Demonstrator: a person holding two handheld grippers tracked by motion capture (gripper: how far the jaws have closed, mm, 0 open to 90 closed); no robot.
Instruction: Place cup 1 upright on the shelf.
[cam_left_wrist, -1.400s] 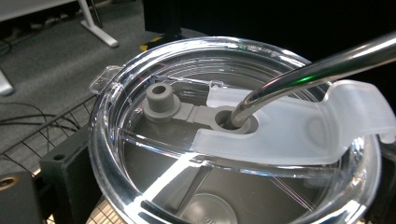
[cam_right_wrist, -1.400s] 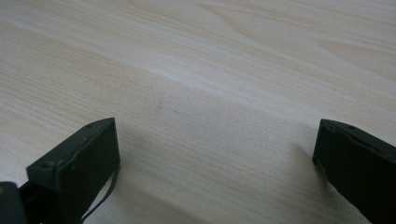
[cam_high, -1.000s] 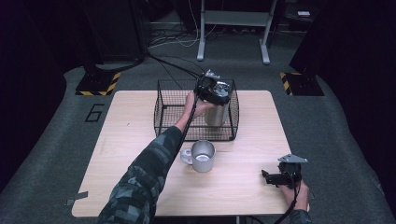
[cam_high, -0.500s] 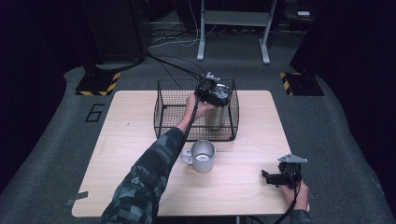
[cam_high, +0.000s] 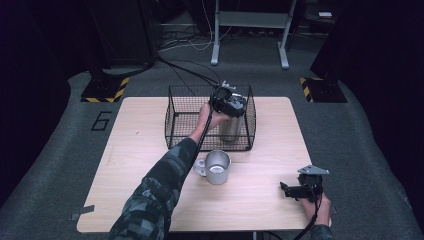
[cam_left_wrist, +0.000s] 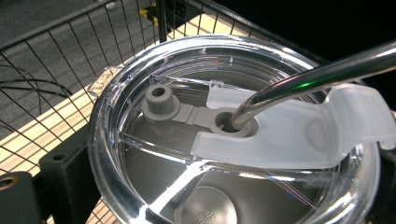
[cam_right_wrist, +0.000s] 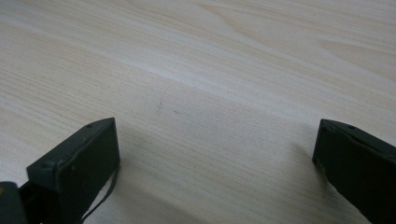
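Note:
A steel tumbler (cam_high: 231, 128) stands upright in the right half of a black wire basket (cam_high: 174, 120). Its clear lid (cam_left_wrist: 140, 154) carries a metal straw (cam_left_wrist: 317, 74) through a grey stopper. My left gripper (cam_high: 227, 100) sits on top of it; in the left gripper view its jaws press against opposite sides of the lid, so my left gripper (cam_left_wrist: 229, 158) is shut on the tumbler. My right gripper (cam_high: 291, 191) rests low at the table's near right corner. In the right gripper view my right gripper (cam_right_wrist: 215, 154) stands open over bare wood.
A steel mug (cam_high: 217, 167) with its handle to the left stands just in front of the basket. The light wooden table (cam_high: 130, 150) has bare room on its left side. Cables run from the basket's far side to the dark floor.

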